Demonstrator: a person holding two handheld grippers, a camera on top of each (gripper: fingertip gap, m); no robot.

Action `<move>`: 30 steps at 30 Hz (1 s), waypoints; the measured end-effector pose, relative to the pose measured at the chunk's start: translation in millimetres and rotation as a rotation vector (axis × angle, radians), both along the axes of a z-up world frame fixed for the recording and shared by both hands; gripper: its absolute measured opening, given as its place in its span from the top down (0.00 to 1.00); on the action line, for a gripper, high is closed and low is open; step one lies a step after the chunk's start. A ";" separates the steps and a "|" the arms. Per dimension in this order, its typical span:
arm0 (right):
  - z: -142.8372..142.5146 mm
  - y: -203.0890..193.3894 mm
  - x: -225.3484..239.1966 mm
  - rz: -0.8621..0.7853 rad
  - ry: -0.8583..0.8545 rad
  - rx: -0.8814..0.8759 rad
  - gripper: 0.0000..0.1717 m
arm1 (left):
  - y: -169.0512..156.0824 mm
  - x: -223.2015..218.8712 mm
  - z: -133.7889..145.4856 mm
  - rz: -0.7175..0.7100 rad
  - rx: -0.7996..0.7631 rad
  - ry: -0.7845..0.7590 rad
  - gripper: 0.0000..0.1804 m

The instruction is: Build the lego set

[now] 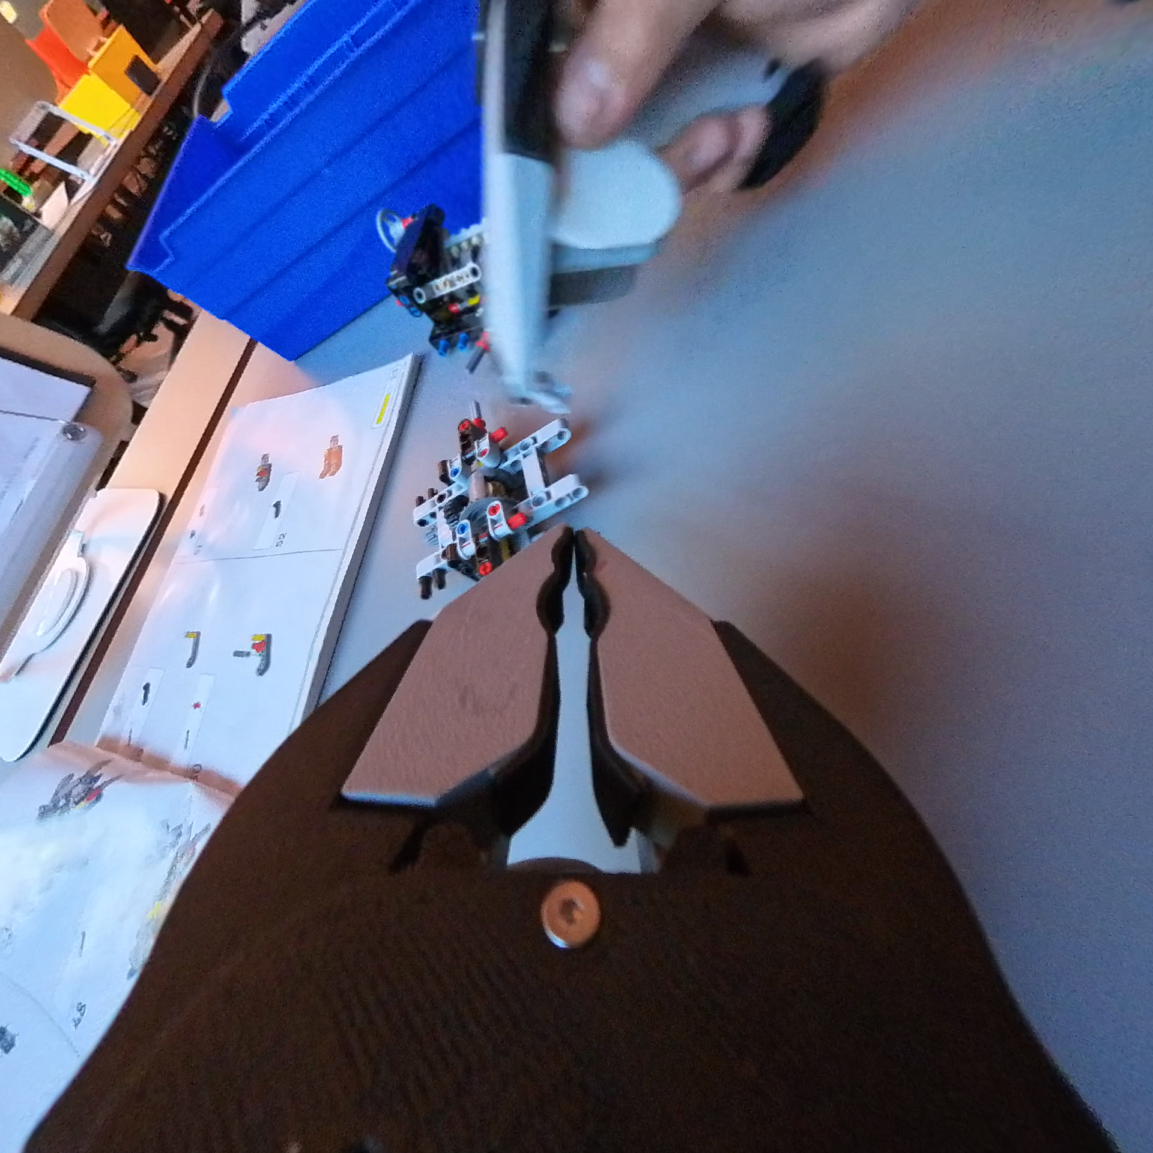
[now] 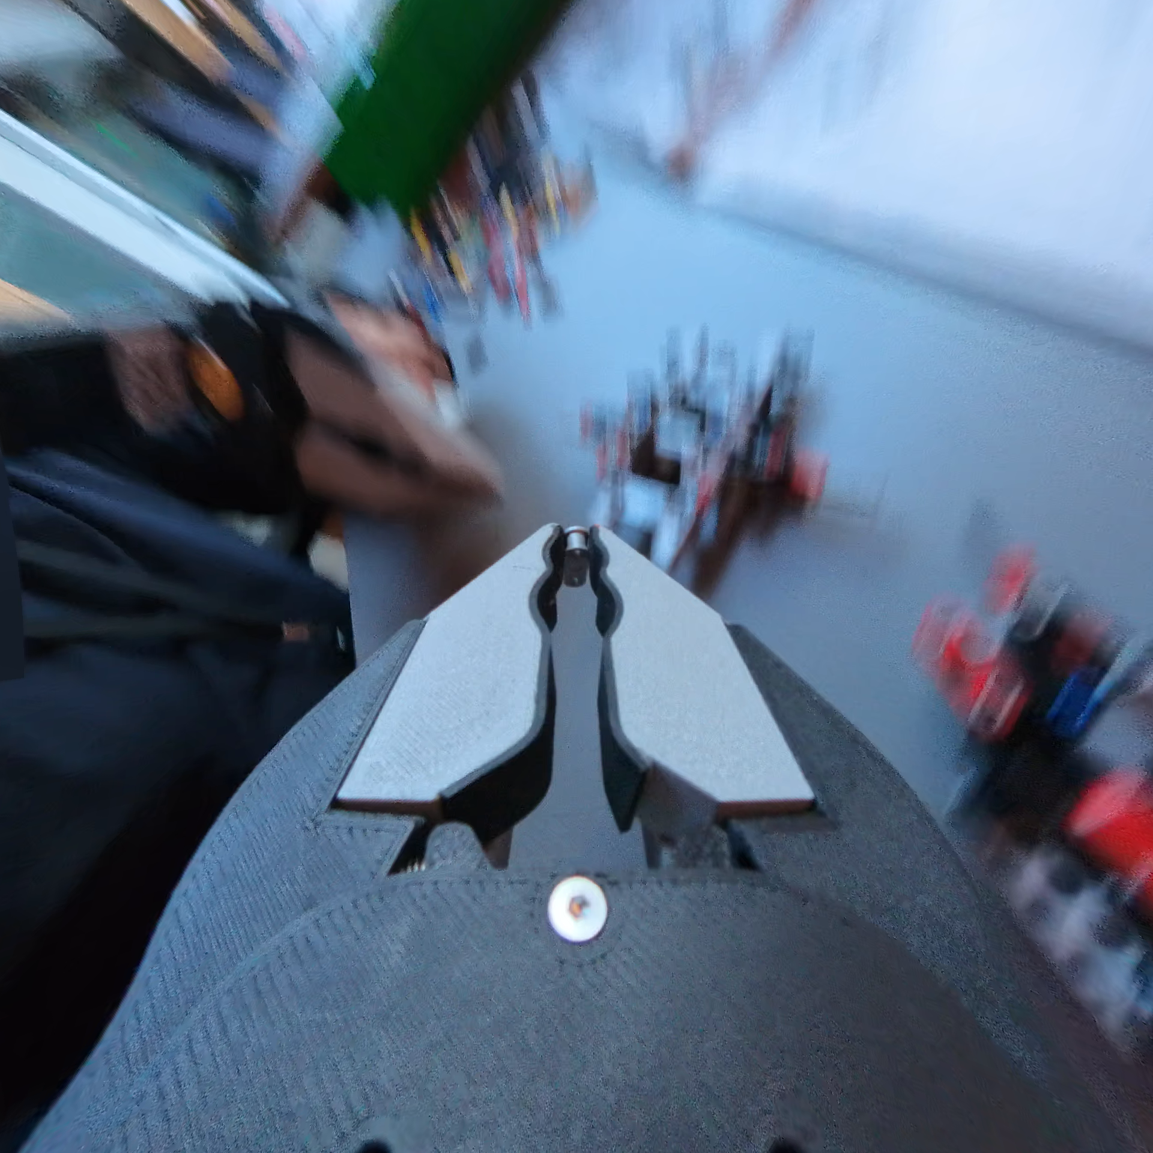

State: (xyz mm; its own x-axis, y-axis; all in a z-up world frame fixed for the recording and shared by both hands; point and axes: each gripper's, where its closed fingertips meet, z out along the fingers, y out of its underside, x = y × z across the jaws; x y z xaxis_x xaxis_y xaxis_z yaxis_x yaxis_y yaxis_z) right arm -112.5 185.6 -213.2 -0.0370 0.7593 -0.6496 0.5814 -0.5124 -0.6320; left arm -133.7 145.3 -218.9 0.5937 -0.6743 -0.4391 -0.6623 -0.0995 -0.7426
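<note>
Beside the printed booklet [image 1: 274,561], left claw [image 1: 574,538] closed bare; right claw [image 2: 575,549] pinches a small grey pin [image 2: 575,557]

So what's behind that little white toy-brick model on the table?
Behind the white brick model stands a darker brick model, then blue bins. The other tongs cover part of the darker model.

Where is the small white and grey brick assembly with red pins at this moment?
In the left wrist view, the brick assembly lies on the grey table, just ahead and left of the shut left gripper, right of the open instruction booklet.
</note>
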 end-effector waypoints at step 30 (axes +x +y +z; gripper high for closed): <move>-36.7 14.7 -11.1 -0.054 -0.294 0.012 0.95 | 5.2 -17.5 0.7 0.059 -0.029 -0.013 1.00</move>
State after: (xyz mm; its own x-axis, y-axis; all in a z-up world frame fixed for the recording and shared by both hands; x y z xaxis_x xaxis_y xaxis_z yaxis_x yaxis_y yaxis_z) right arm -123.6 200.3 -250.0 0.1923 0.7625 -0.6177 0.7125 -0.5413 -0.4464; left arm -151.1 150.6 -218.3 0.6383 -0.6502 -0.4121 -0.6451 -0.1598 -0.7472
